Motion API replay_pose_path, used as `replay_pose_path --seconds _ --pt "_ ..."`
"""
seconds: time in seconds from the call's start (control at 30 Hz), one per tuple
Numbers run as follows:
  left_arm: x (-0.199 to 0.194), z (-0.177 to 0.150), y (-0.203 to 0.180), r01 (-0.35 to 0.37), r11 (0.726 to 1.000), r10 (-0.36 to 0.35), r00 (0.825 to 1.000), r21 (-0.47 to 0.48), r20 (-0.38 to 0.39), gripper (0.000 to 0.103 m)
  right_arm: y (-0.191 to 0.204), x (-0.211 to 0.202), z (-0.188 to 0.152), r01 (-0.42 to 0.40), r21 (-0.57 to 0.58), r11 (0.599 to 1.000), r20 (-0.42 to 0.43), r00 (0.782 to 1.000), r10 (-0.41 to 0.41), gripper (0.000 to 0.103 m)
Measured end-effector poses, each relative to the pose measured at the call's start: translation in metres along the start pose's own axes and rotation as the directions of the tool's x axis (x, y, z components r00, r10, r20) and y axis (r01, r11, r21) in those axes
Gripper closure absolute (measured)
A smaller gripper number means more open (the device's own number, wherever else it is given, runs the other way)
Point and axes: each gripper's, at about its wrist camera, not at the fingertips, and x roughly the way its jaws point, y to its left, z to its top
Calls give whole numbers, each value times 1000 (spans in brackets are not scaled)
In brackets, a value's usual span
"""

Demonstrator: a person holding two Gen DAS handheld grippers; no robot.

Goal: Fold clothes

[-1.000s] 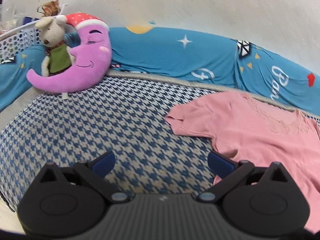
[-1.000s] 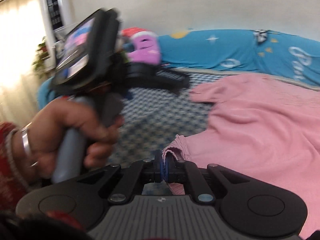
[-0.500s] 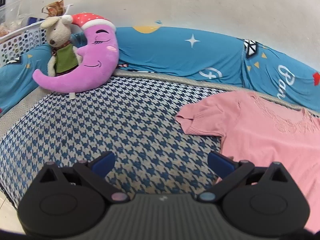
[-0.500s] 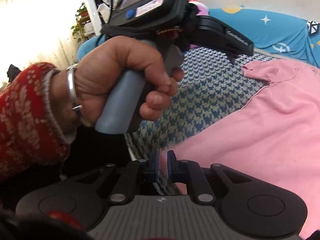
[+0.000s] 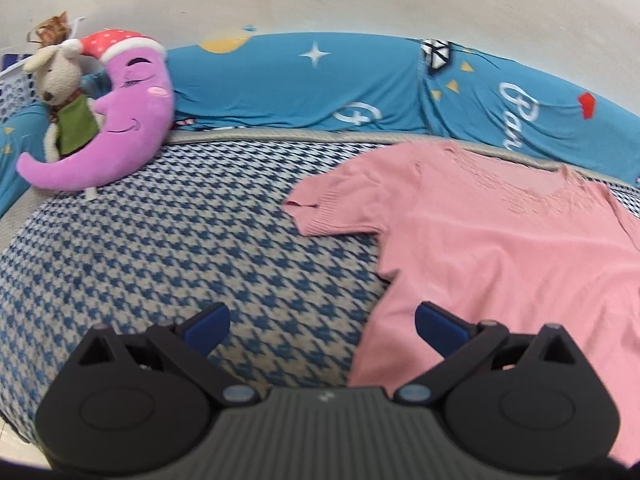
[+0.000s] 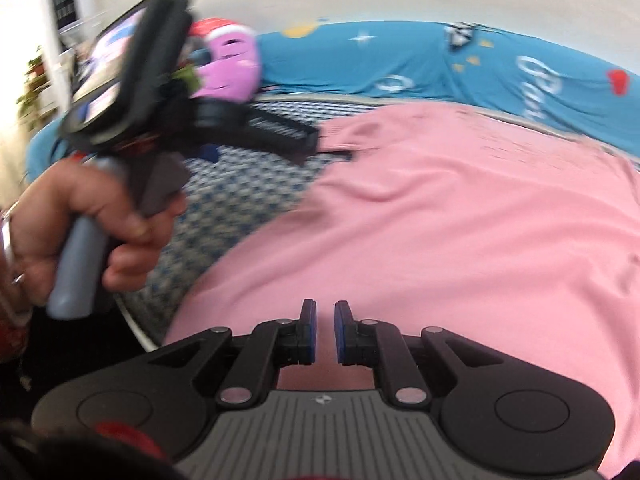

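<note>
**Right gripper.** The right gripper (image 6: 325, 328) shows a narrow gap between its blue pads. The jaws have just been opening by a small amount. Nothing is clamped between them. It hangs over the near part of the shirt (image 6: 460, 220). Whether the pad tips touch the cloth cannot be told.

**Left gripper.** The left gripper (image 5: 322, 320) stands wide open and empty. Its left finger is over the bed (image 5: 160, 260), and its right finger is over the shirt's side edge. In the right wrist view, a hand (image 6: 80, 224) grips its handle, at the left of the frame and above the bed's near edge.

**Task item.** The shirt is pink with short sleeves. It lies spread flat on the bed's checked cover, with the neckline toward the far side. One sleeve (image 5: 332, 212) lies out flat toward the middle of the bed.

**Progress.**
- Done: the shirt appears laid out and mostly smooth.
- Not done: no fold is visible. Sleeve, sides and hem all remain to be folded.
- Judgement: the task is at its start. Both grippers are placed near the shirt's near-left portion, probably to take the first hold.

**Surroundings.** A moon pillow (image 5: 120, 132) and a plush toy (image 5: 64, 96) rest at the far left, well apart from the shirt. A blue bolster (image 5: 300, 88) runs along the wall.

**Limits of view.**
- The shirt's other sleeve and right side are cut off by the frame.
- The hem is hidden below both gripper bodies.
- The right wrist view is blurred, notably at the left gripper.
</note>
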Motion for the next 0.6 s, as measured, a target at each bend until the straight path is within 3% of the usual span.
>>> replay_pose_path --seconds 0.3,0.43,0.6 --pt "2 -10 -25 59 997 -57 998 56 -29 0 -38 -25 -10 197 140 970 1 980 -199 91" --pt "1 -13 -33 68 995 -65 997 79 -33 0 -61 -37 -17 335 273 902 -28 940 -341 91" --pt "3 -11 -34 85 994 -82 996 63 -40 0 -90 -65 -36 476 407 780 -66 867 -495 90"
